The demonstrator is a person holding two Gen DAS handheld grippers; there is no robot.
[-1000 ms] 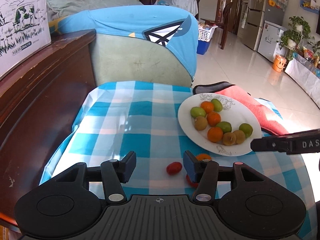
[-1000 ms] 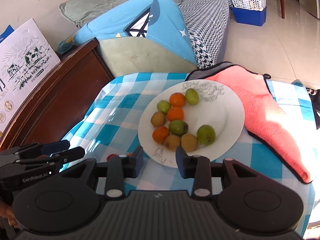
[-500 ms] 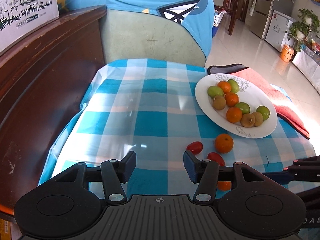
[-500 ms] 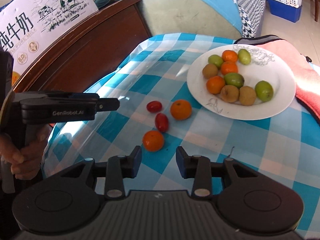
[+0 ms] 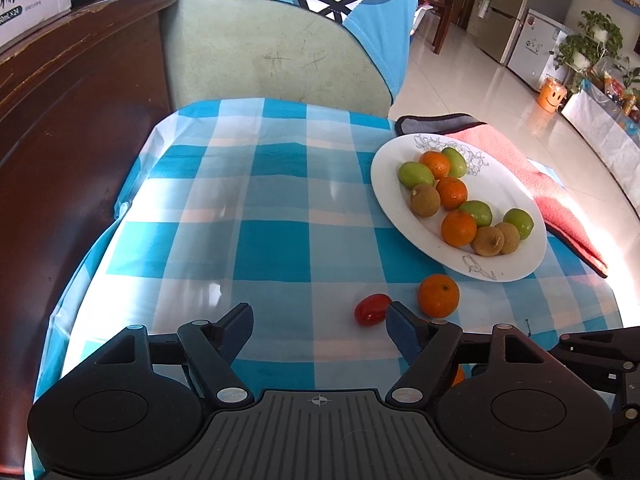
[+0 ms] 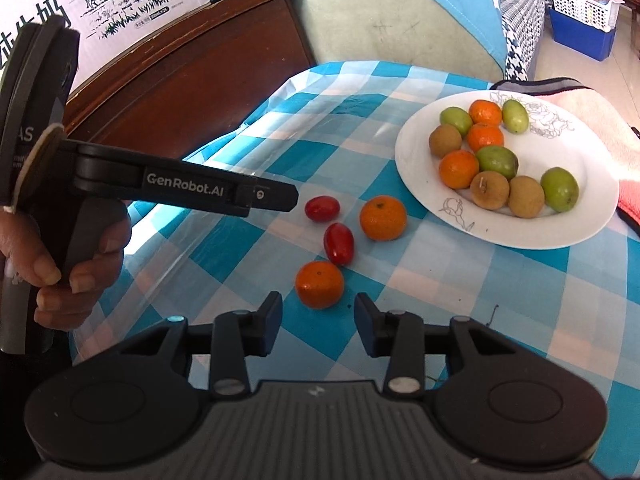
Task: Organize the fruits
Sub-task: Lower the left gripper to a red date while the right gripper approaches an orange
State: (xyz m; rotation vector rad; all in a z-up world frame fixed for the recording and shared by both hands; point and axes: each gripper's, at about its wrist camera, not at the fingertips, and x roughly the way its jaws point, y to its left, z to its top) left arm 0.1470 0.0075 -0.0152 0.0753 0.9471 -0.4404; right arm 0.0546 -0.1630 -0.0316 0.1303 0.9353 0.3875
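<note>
A blue checked tablecloth point(image 6: 460, 280) carries a white plate point(image 6: 576, 224) of 10 fruits. Near the plate's front-left rim lie 2 loose oranges point(image 6: 383, 217) point(image 6: 319, 283) and 2 red tomatoes point(image 6: 322, 208) point(image 6: 338, 243). The left gripper point(image 5: 320, 320) is opening, jaws wide and empty, beside 1 tomato. The right gripper point(image 6: 319, 320) is narrowly parted, holding nothing, just short of the orange farther from the plate.

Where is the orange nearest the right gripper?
In the right wrist view the orange lies on the checked cloth just ahead of the open right gripper, touching a red tomato beyond it.
</note>
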